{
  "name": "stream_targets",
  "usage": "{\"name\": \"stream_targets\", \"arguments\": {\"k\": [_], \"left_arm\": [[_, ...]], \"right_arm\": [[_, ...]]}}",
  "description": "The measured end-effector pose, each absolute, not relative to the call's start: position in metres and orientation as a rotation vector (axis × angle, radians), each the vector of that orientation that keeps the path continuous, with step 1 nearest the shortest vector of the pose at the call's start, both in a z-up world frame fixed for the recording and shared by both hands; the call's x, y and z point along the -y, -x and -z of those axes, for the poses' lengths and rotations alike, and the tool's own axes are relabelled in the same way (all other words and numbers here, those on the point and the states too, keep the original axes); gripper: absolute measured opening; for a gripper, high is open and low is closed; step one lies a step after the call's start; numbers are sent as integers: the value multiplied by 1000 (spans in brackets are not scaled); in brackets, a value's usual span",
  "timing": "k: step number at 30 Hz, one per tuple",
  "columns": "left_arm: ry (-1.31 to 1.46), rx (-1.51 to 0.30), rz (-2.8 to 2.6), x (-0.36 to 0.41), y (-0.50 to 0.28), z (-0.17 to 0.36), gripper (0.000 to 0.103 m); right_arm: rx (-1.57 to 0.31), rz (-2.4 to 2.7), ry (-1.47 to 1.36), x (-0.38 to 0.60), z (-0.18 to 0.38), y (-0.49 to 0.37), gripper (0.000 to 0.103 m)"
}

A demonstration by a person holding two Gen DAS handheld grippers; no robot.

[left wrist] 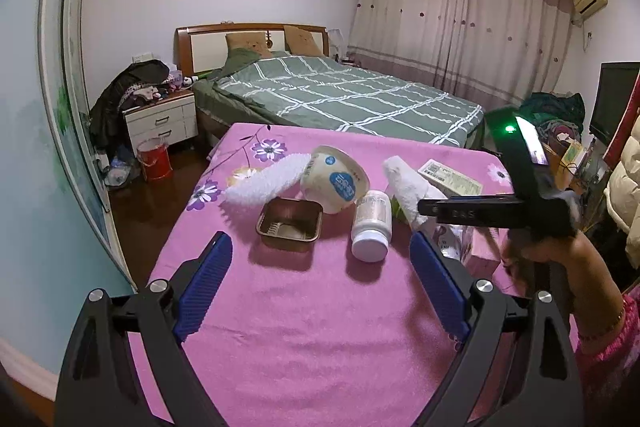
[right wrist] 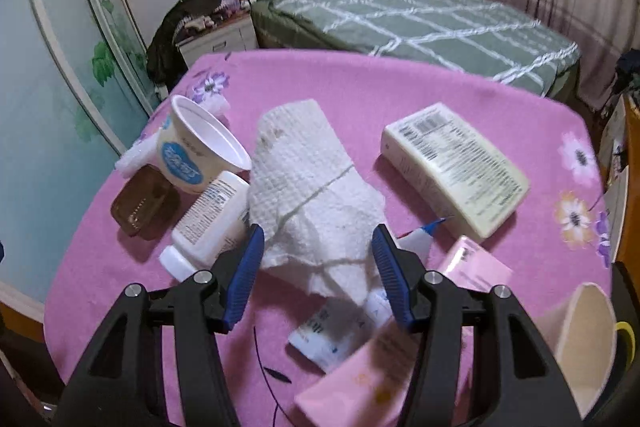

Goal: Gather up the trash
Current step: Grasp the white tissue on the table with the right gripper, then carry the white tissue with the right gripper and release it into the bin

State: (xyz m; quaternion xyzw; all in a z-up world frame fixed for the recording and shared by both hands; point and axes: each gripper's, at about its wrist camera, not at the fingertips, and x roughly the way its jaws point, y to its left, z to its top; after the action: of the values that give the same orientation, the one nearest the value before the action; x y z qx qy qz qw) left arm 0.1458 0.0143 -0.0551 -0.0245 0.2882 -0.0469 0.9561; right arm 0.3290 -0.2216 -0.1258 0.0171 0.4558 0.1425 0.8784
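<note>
Right gripper (right wrist: 318,259) spread wide, straddling crumpled paper towel (right wrist: 312,195) at tabletop (right wrist: 120,275) centre; nothing clamped. Left gripper (left wrist: 320,259) released, hovering short of white bottle (left wrist: 371,225). We judge step: towel approach. Next: lower, close on towel without snagging cloth.

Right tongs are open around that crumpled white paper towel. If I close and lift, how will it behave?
The paper towel looks soft and creased, so it will probably crush between the right tongs and droop rather than hold shape. It is likely very light. Its edge touches the white bottle, which lies on its side and may roll if nudged.
</note>
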Motion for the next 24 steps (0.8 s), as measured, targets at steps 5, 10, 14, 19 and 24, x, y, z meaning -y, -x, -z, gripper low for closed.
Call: {"name": "stream_targets", "arguments": {"k": [5,10,14,19,24], "left_arm": [[46,-594,105,-8,-150,59,89],[43,-604,118,-5,-155,62,89],[35,-607,126,-2,-156,62,89],[22,-614,140,4,-156,64,89],[6,-630,170,14,-158,69,89]], "right_arm": [[-921,-299,-31,221,124,-323,13],[-843,-337,-52,224,99,-302,7],[-768,-365,-62,232,69,-280,6],[-683,-382,-77,251,34,-250,6],[-628,-351,-100,283,15,-220,6]]}}
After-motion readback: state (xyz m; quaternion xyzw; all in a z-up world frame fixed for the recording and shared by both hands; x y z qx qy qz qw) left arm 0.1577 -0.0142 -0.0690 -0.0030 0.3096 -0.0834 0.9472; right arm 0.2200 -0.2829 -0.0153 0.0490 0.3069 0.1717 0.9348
